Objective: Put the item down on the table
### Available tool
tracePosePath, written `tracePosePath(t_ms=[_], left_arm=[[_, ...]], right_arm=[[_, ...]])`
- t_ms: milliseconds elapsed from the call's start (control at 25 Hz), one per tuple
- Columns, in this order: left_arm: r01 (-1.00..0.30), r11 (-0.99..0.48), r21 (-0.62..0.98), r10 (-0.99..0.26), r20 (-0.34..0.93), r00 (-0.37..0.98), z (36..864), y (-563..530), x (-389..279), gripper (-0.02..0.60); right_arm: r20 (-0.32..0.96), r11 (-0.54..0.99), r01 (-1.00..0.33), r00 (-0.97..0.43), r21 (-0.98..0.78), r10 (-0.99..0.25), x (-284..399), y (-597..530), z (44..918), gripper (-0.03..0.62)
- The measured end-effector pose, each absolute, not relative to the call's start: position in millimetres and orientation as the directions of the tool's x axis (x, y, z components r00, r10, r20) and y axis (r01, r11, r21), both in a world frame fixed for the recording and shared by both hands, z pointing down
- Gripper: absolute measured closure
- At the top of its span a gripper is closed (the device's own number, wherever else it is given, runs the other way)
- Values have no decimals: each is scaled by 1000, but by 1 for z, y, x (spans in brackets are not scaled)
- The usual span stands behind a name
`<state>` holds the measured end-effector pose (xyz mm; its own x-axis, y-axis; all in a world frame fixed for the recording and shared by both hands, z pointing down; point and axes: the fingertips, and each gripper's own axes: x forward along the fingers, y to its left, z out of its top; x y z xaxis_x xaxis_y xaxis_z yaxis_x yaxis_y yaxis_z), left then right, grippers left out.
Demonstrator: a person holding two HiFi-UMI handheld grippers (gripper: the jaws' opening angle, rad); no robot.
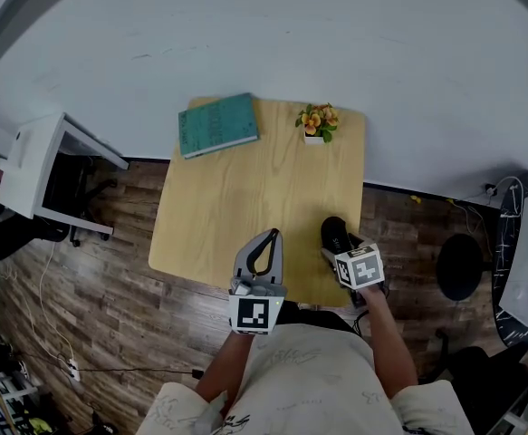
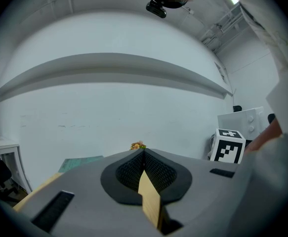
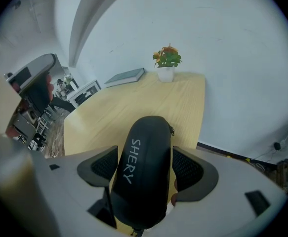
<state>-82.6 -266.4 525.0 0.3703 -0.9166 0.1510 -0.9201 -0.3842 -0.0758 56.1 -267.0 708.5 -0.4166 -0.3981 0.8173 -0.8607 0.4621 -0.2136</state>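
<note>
Lying lengthwise in right gripper (image 3: 144,168) jaws, black case (image 3: 143,152), probably toward plant (image 3: 167,59).

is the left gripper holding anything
No, the left gripper has its jaws shut together with nothing between them; the case is in the right gripper.

The black case (image 3: 143,172) has the word "SHERY" on it in white letters; nothing else can be read
</note>
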Motion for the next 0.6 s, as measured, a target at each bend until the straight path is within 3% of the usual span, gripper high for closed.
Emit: tracePosePath(t_ms=[600], left_arm=[[-915, -391, -103, -919, 99, 381, 510, -260, -76, 574]], right_arm=[[656, 467, -869, -450, -165, -606, 68, -285, 623, 246]])
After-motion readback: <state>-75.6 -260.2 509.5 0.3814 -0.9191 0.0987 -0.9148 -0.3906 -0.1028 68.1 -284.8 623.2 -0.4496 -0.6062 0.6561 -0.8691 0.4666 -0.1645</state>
